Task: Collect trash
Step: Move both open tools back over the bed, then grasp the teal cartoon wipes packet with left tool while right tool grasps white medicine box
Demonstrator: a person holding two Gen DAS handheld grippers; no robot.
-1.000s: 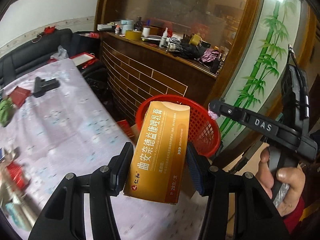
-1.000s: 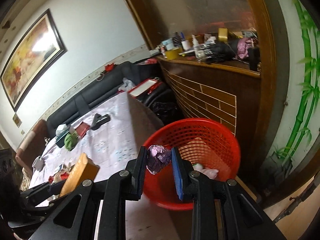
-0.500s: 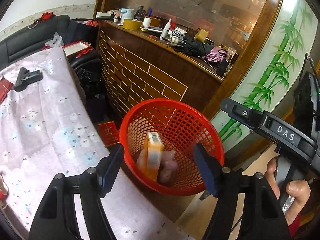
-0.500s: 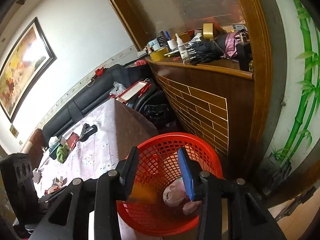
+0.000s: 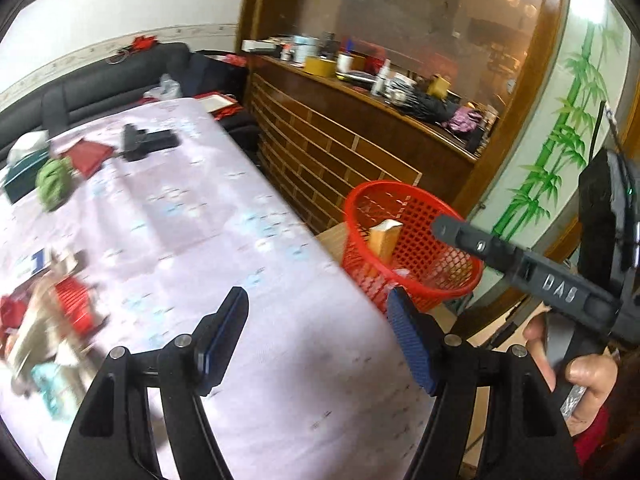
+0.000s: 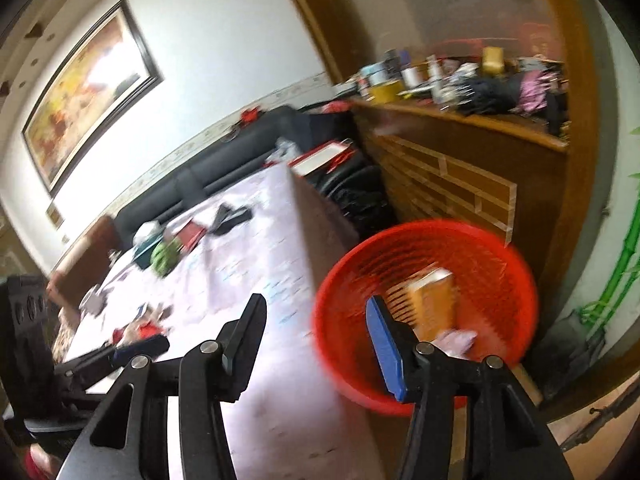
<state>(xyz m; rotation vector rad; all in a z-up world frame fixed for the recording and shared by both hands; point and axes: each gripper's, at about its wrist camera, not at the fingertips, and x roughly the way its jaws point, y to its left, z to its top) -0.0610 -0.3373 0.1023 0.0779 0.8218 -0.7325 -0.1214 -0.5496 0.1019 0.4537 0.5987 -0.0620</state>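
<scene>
A red mesh basket [image 5: 416,216] [image 6: 496,252] stands on the floor beside the table's end. The yellow carton [image 5: 382,240] [image 6: 434,304] stands on end inside it, with pale crumpled trash [image 6: 456,338] beside it. My left gripper [image 5: 318,324] is open and empty over the table edge. My right gripper [image 6: 316,332] is open and empty, between table edge and basket. More trash lies on the lilac tablecloth [image 5: 192,232]: red wrappers [image 5: 72,308], a green crumpled wad [image 5: 54,182] [image 6: 164,256].
A black tool [image 5: 146,142] and a red card [image 5: 88,156] lie at the table's far end. A brown brick-pattern counter [image 5: 340,148] with clutter runs behind the basket. A black sofa [image 5: 100,84] lines the far wall.
Both grippers opened and dropped their loads, the yellow carton and the foil ball, into the basket. Both have since swung back left toward the table.
</scene>
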